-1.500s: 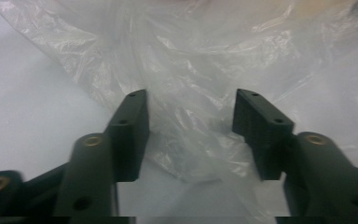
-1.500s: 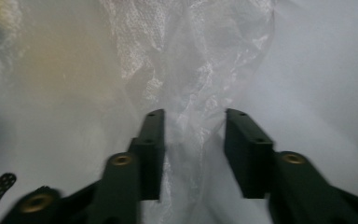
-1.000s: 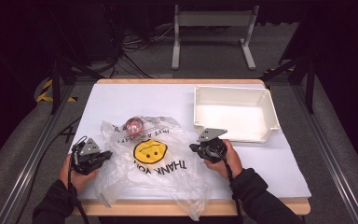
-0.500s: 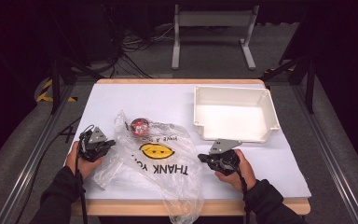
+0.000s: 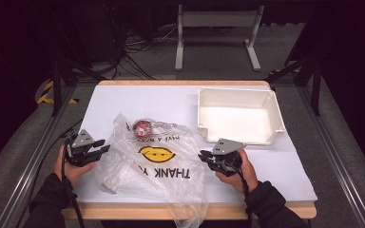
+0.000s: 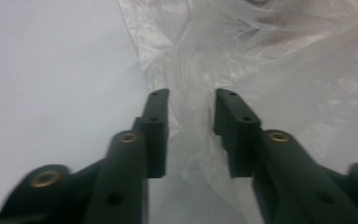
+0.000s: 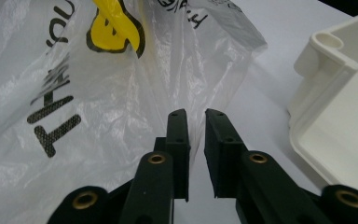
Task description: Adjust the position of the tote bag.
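Note:
A clear plastic bag (image 5: 157,164) printed with a yellow smiley and "THANK YOU" lies crumpled mid-table, with a red round object (image 5: 142,127) inside near its far end. My left gripper (image 5: 104,149) is at the bag's left edge; in the left gripper view it (image 6: 191,100) stands open with wrinkled bag film (image 6: 261,56) between and beyond the jaws. My right gripper (image 5: 203,156) is at the bag's right edge. Its jaws (image 7: 196,114) are narrowly open, and the bag's edge (image 7: 121,93) reaches the left jaw.
A white plastic tray (image 5: 272,128) sits at the back right, close beyond my right gripper, and its corner (image 7: 335,56) is in the right gripper view. The white tabletop (image 5: 123,97) has a wooden front edge. Metal rails flank the table.
My right gripper dropped back toward the front edge, then came in to the bag's right side. My left gripper shifted slightly along the left edge. The bag settled a little rightward.

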{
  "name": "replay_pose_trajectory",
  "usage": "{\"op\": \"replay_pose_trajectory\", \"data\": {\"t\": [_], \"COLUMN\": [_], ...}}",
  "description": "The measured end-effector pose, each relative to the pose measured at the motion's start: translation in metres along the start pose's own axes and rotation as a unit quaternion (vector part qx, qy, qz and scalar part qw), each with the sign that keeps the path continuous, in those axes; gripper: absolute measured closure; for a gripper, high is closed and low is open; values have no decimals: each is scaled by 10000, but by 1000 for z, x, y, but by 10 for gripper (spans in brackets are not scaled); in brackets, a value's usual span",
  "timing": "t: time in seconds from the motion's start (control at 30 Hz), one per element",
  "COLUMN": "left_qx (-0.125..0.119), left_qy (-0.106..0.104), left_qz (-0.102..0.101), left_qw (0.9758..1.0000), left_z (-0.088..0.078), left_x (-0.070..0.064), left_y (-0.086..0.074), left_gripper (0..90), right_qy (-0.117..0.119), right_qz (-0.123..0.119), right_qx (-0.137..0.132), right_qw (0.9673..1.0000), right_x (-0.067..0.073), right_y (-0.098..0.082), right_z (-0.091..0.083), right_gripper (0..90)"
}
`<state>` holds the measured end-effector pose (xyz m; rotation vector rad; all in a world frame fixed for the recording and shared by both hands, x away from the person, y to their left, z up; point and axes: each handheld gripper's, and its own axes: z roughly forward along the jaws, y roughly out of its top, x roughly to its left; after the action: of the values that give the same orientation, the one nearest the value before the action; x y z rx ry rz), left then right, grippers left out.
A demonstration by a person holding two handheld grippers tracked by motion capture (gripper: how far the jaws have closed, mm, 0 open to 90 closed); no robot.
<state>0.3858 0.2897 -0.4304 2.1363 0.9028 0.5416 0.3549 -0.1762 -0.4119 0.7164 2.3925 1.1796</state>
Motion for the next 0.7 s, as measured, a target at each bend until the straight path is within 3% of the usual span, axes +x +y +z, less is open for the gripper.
{"op": "replay_pose_trajectory", "data": {"t": [0.1, 0.17, 0.23, 0.27, 0.33, 0.43, 0.47, 0.53, 0.6, 0.7], "left_qx": [-181, -236, -386, -484, -589, -507, -356, -174, 2, 140], "left_qy": [34, 162, 220, 189, -59, -178, -434, -515, -484, -588], "left_qz": [-13, -72, -145, -246, -413, -390, -338, -311, -366, -433], "left_qw": [9998, 9996, 9989, 9983, 9974, 9978, 9978, 9980, 9982, 9972], "left_z": [-13, -22, -32, -36, -39, -31, -15, -1, 11, 23], "left_x": [-3, -5, -4, -3, -2, -4, -8, -12, -14, -14], "left_y": [-1, -1, -4, -7, -11, -12, -10, -8, -4, -2], "left_gripper": [550, 406, 354, 318, 342, 353, 348, 347, 331, 343], "right_qy": [-45, -50, -19, -32, -62, -186, -129, -161, 49, 137], "right_qz": [-17, 9, -23, -42, -86, -82, -63, -40, 121, 196], "right_qx": [-49, -46, -42, -29, -13, 91, 134, 308, 378, 423], "right_qw": [10000, 10000, 10000, 10000, 9999, 9998, 9998, 9994, 9992, 9988], "right_x": [2, 3, 5, 6, 6, 3, 1, -2, -4, -5], "right_y": [3, 6, 9, 10, 13, 15, 15, 13, 10, 10], "right_z": [3, 8, 14, 16, 23, 35, 41, 49, 56, 66], "right_gripper": [679, 622, 554, 530, 472, 425, 412, 410, 399, 406]}}
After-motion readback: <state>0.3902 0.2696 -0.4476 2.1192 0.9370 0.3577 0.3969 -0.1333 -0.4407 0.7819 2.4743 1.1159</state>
